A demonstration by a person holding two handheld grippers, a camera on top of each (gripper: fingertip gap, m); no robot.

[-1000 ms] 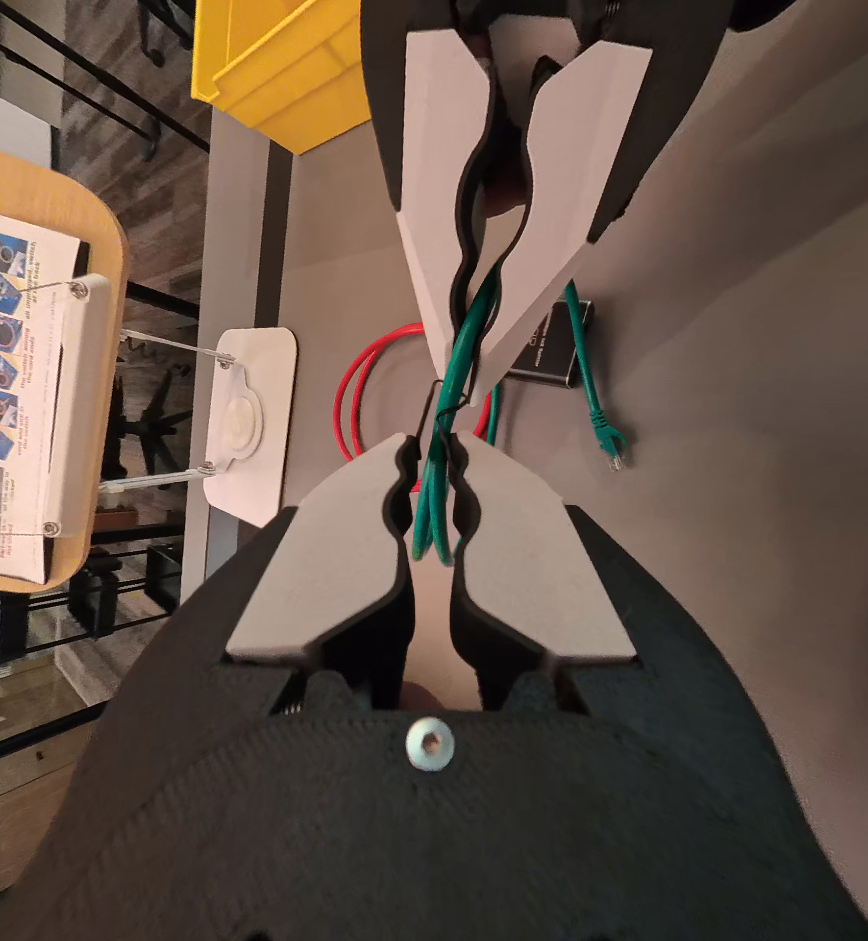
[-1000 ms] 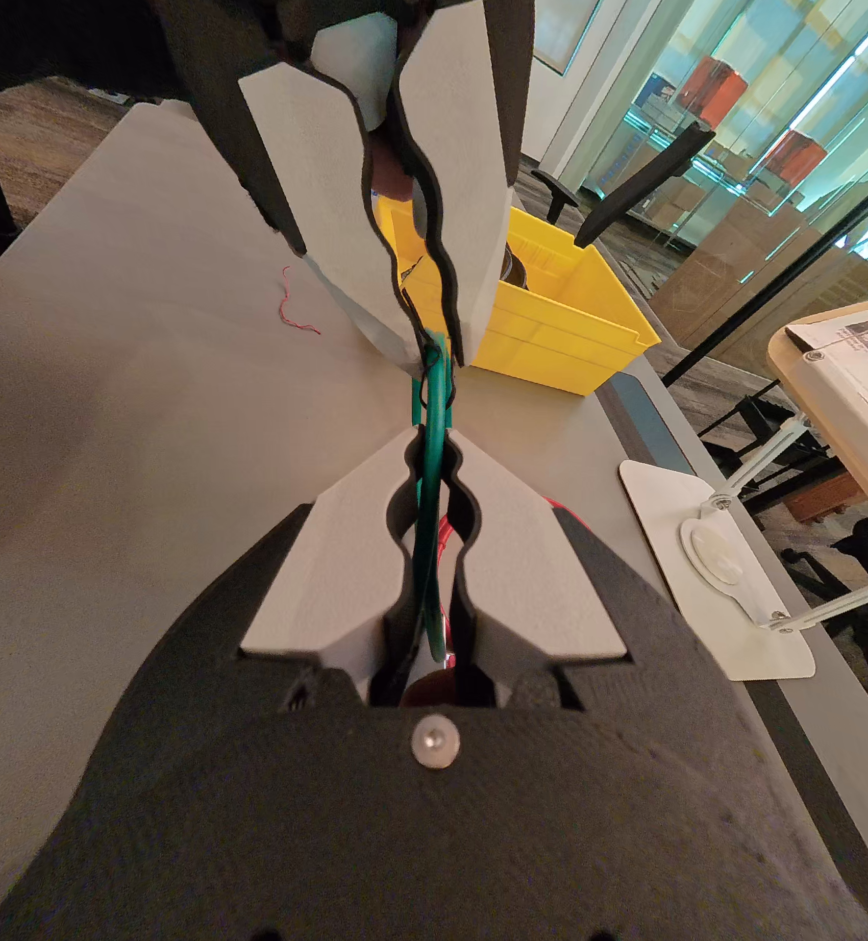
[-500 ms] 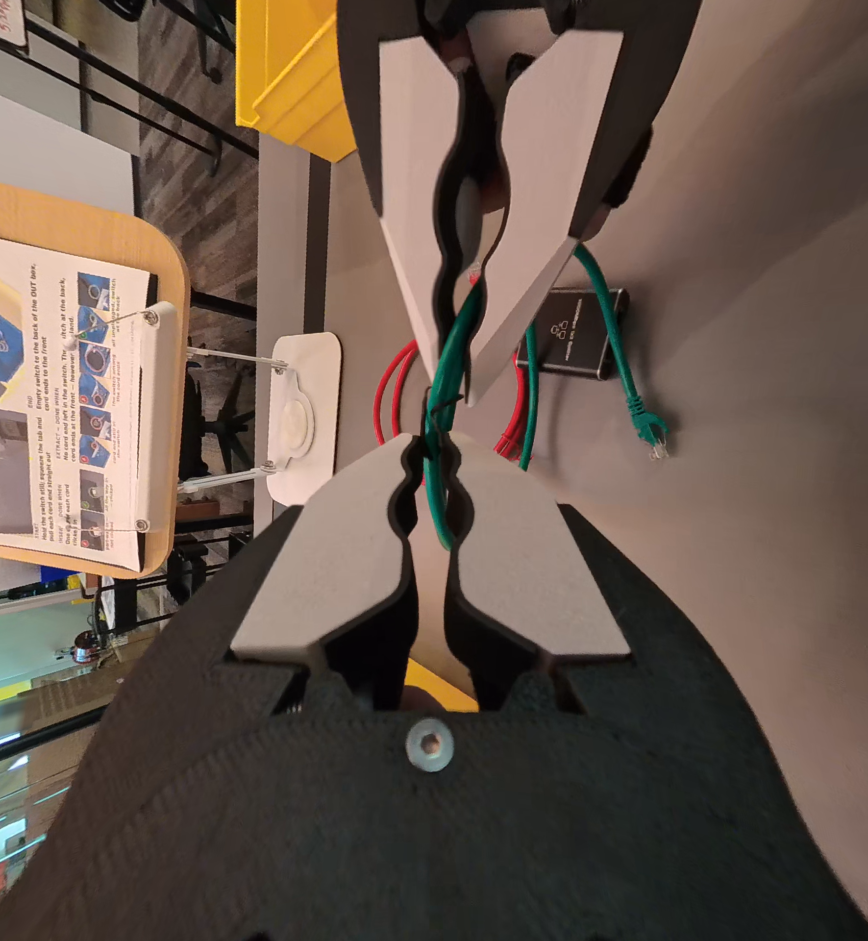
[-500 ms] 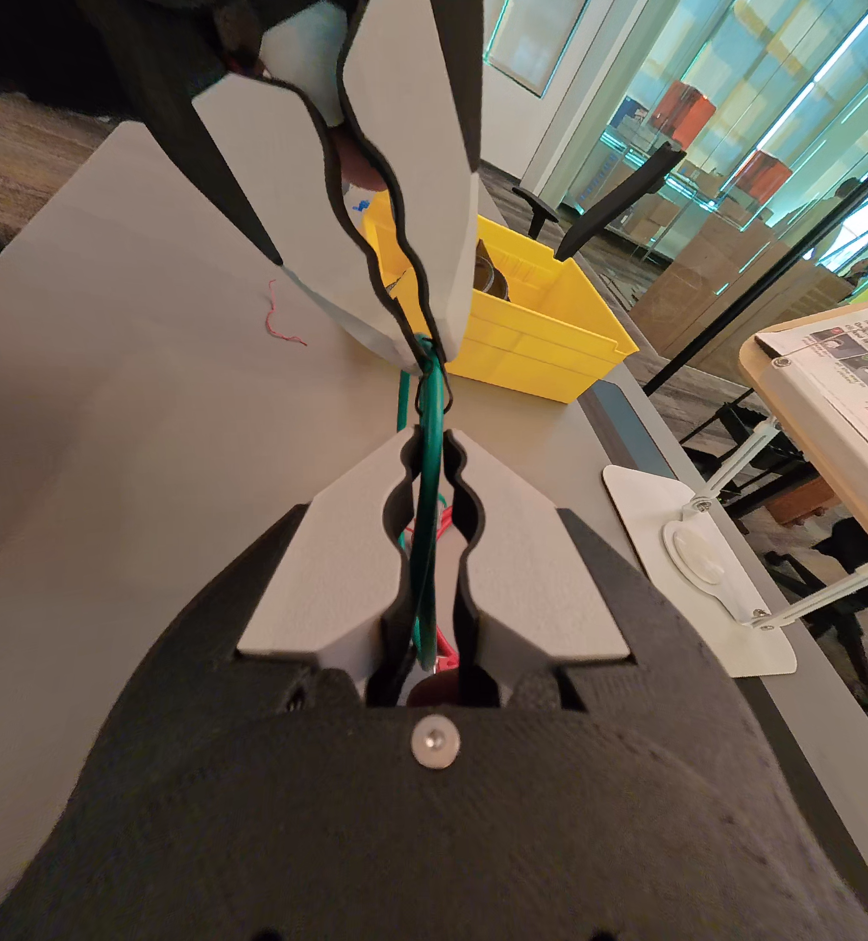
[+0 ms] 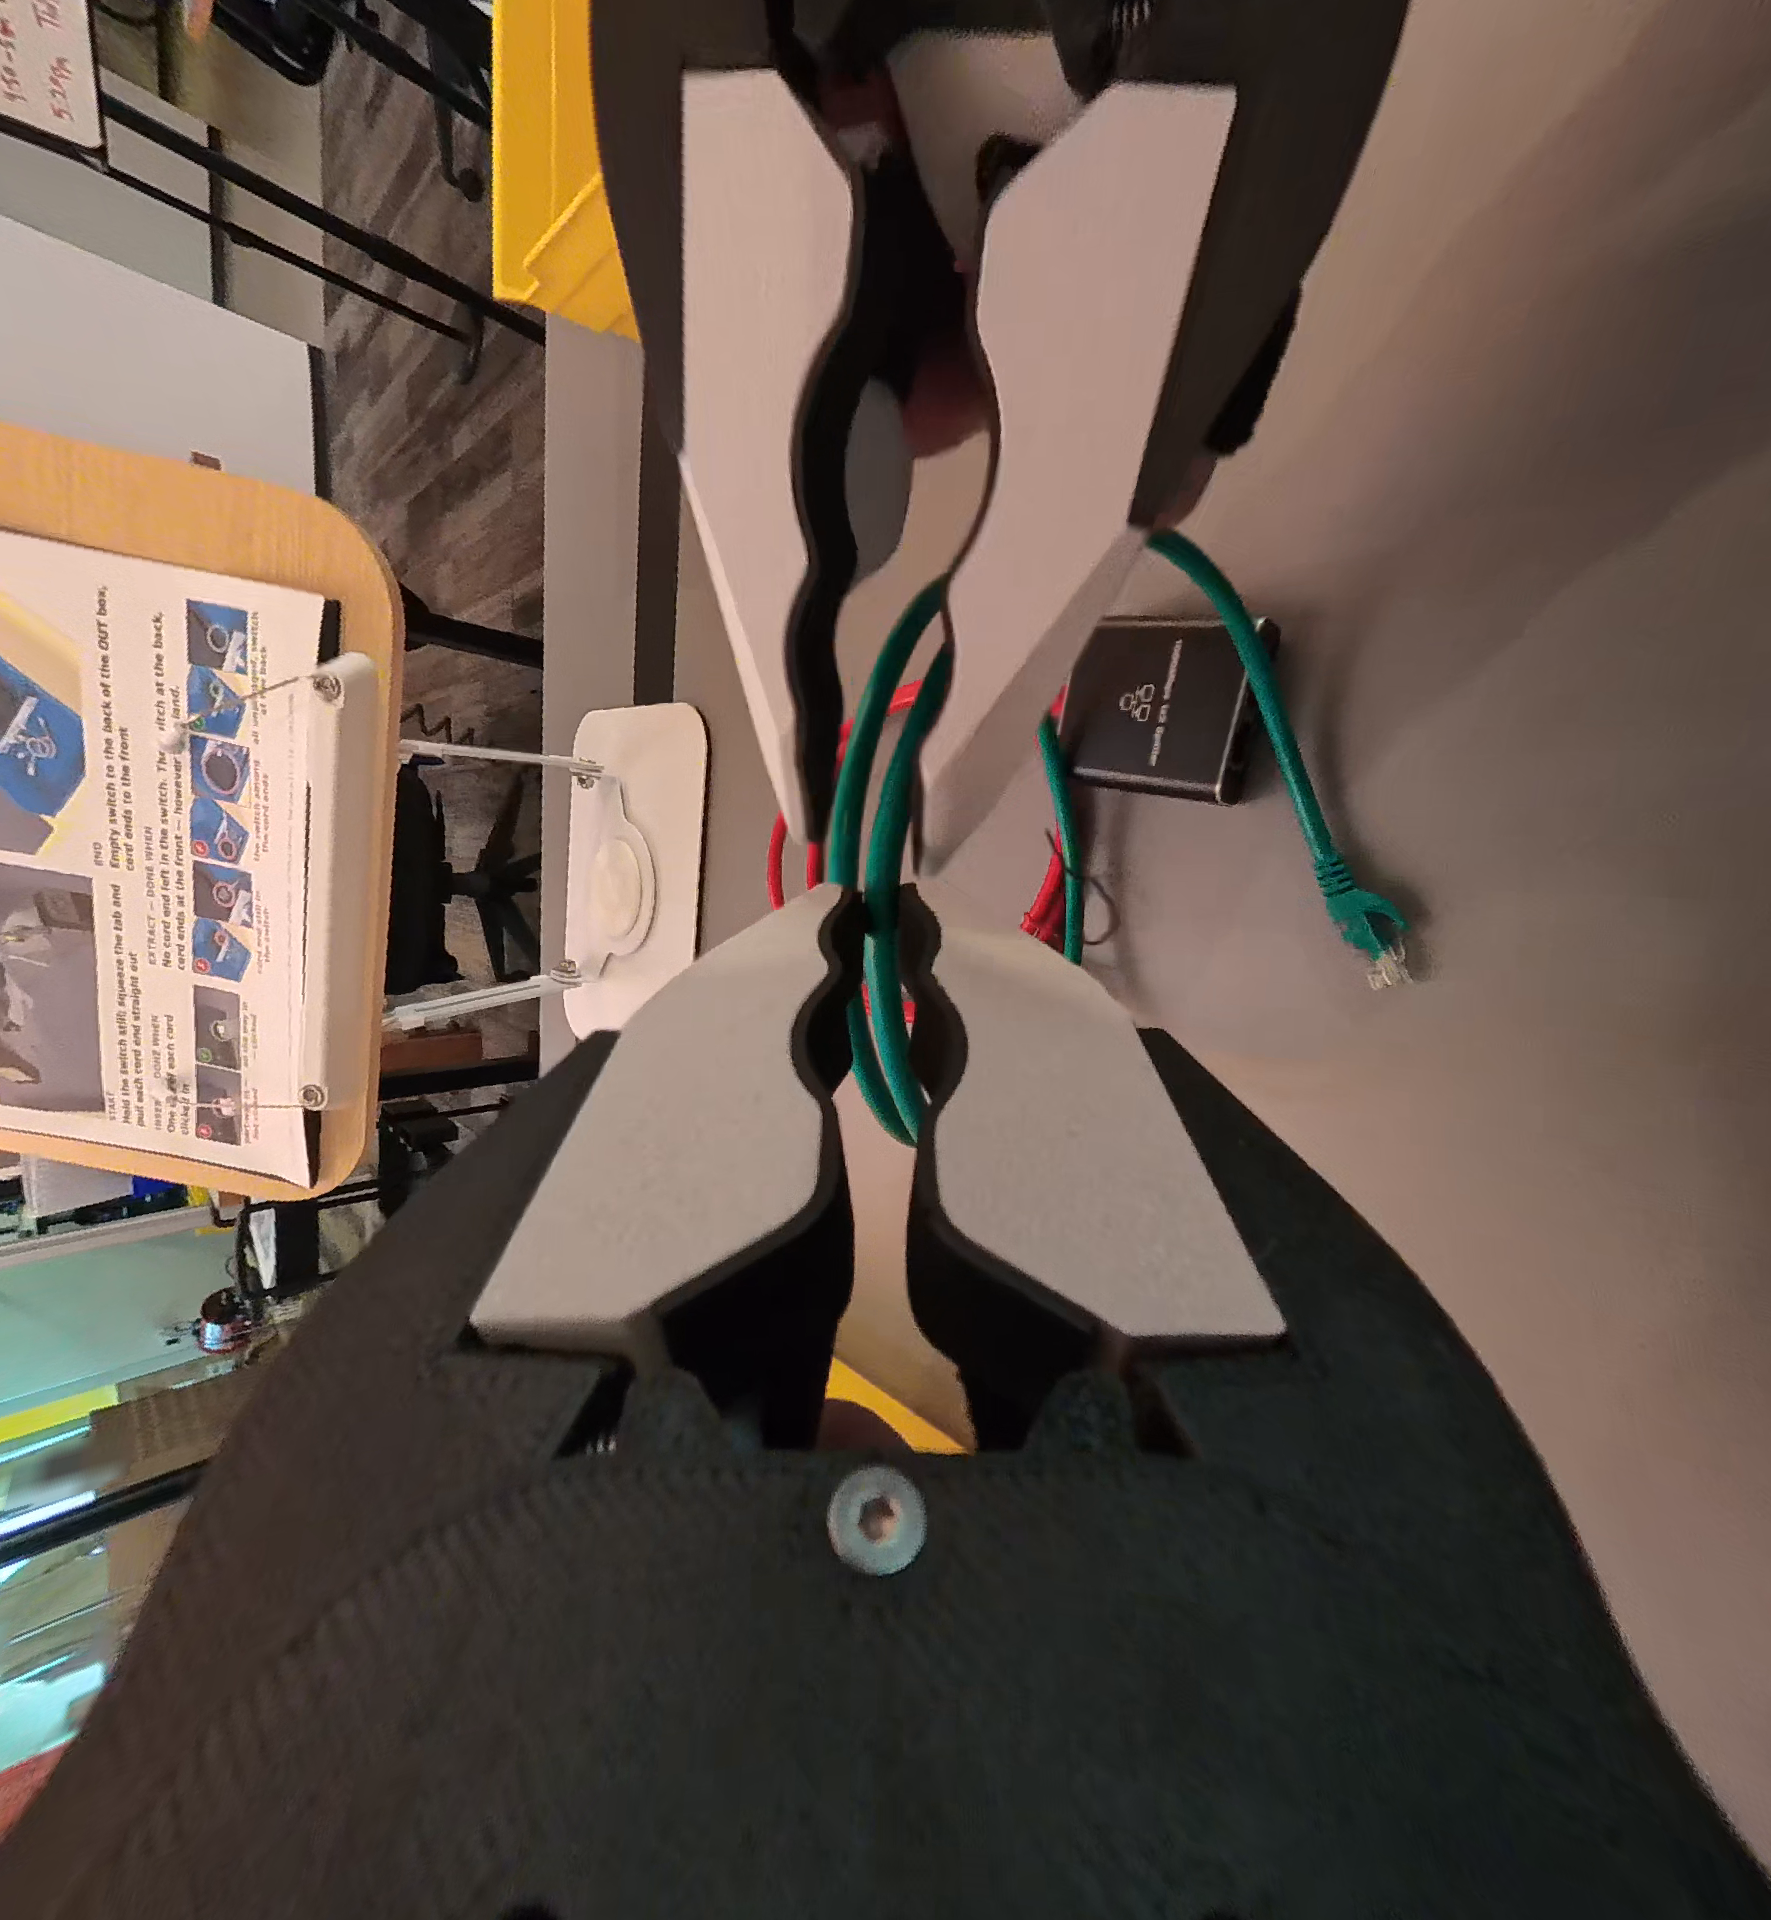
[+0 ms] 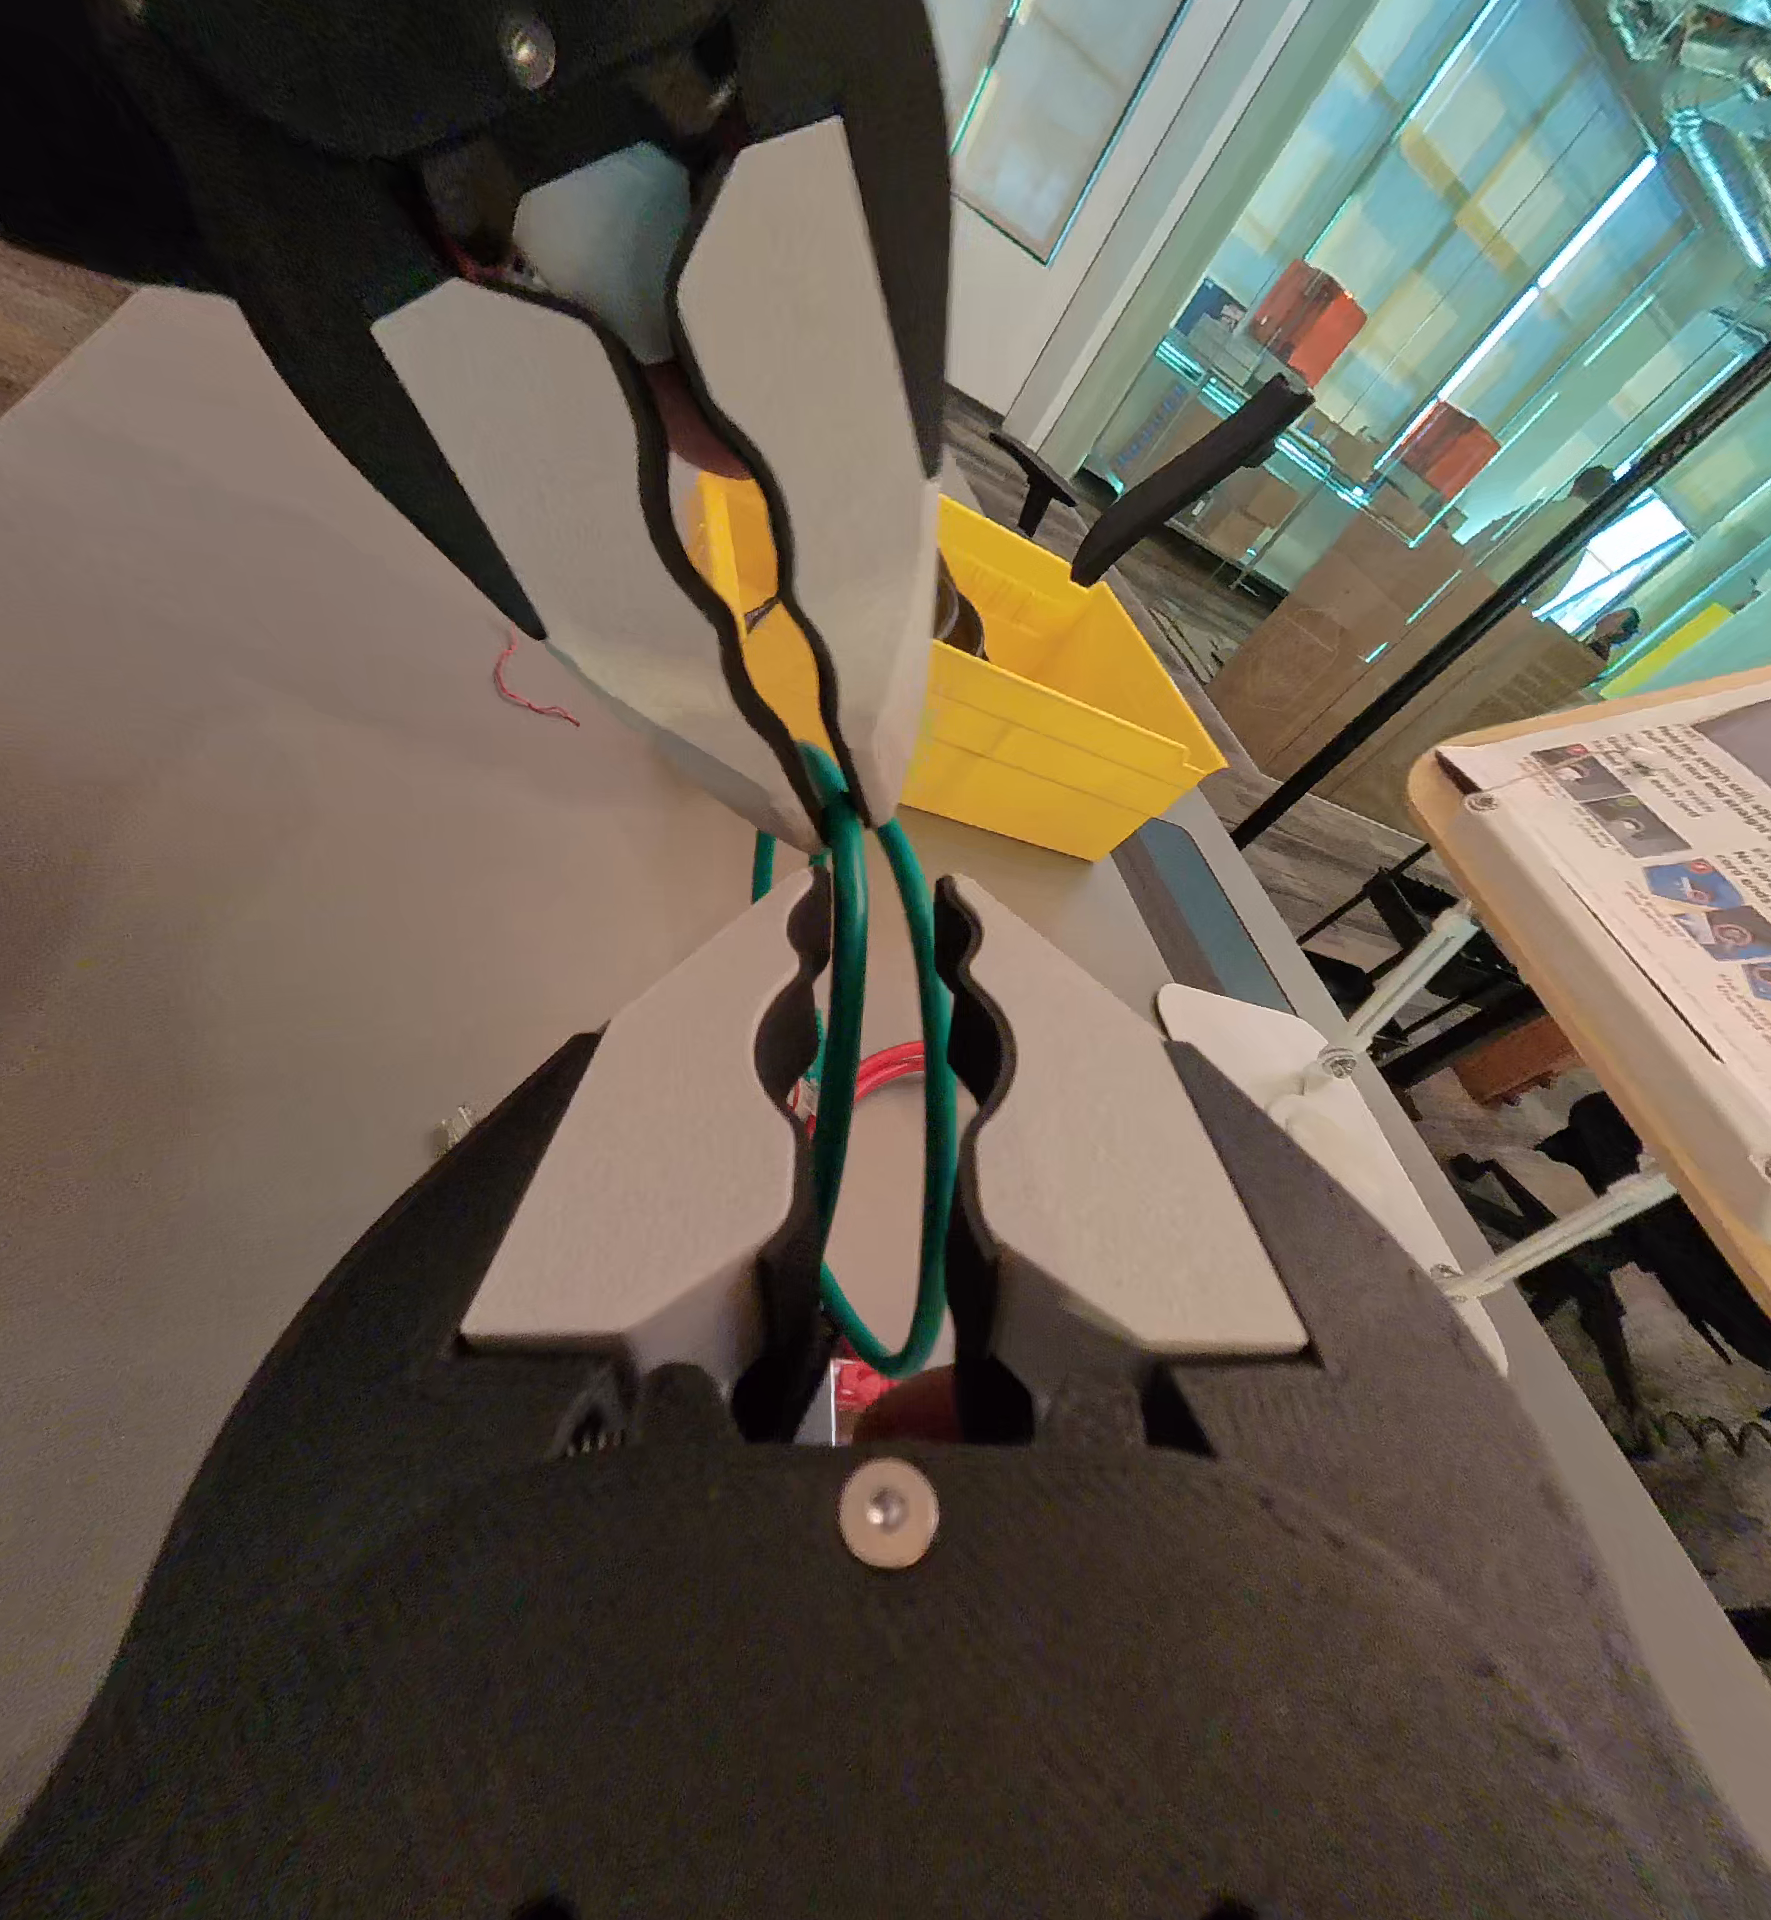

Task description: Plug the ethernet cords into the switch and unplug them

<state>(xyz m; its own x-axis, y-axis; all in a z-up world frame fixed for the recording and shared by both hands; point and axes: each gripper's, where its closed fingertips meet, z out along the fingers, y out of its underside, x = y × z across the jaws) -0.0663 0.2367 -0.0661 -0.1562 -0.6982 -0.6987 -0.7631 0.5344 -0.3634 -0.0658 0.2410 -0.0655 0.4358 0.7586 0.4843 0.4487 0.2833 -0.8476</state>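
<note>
- Left gripper [image 5: 881, 904] pinched onto green cord [image 5: 886, 997] coil
- Right gripper [image 6: 886, 894] parted, cord loop slack between fingers
- Switch [image 5: 1161, 717] ports hidden; red cord [image 5: 779, 862] mostly covered

Warm, dim indoor light lay over the matte grey bench [image 5: 1587, 416], with soft shadows pooling across it. In the right wrist view, cool daylight glared through the tall glass partitions [image 6: 1483, 260]. Wide-angle distortion bent both views' edges, and the nearer parts were slightly smeared by blur.
</note>
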